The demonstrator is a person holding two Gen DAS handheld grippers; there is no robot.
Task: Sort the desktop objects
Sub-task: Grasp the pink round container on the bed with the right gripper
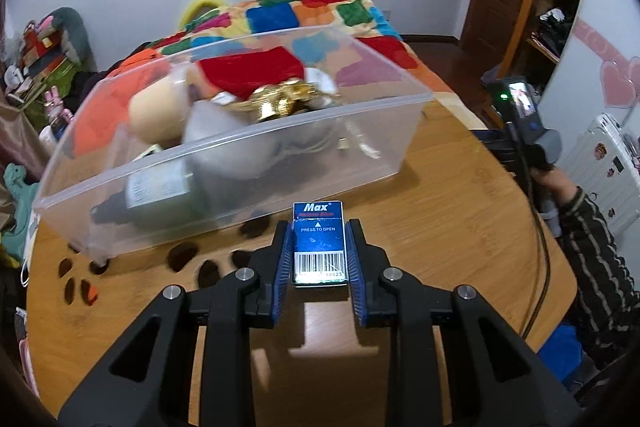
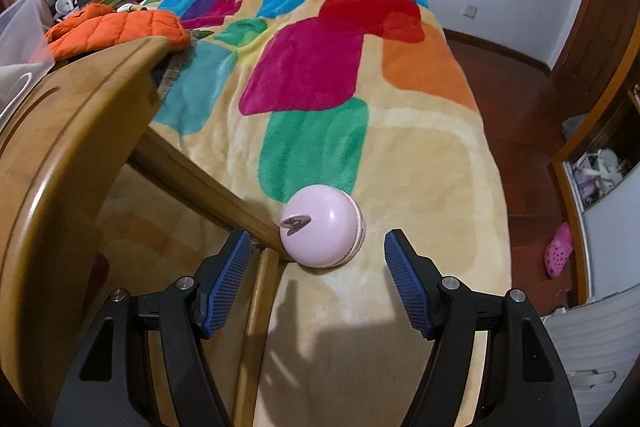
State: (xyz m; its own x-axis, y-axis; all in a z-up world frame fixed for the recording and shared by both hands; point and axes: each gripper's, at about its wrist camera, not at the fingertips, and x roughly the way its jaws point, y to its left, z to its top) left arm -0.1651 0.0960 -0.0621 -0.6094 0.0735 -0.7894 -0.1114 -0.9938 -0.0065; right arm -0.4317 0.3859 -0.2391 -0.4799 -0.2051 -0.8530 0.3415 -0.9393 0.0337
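Wooden table point(image 1: 460, 211), bed beyond. Your left gripper point(image 1: 319, 259) is clenched on the blue box point(image 1: 319, 243); clear bin point(image 1: 224, 147) sits at 11 o'clock, so lift over its near wall before releasing. Right gripper point(image 2: 318, 279) is spread, empty; pink ball point(image 2: 322, 227) rests on the blanket point(image 2: 320, 67) at 12.

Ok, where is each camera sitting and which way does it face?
Left wrist: on the left hand-held gripper, angled down at the table and clear bin; its pads clamp a blue box.
Right wrist: on the right hand-held gripper, open, above a pink ball on the blanket.
Shared: blanket, table.
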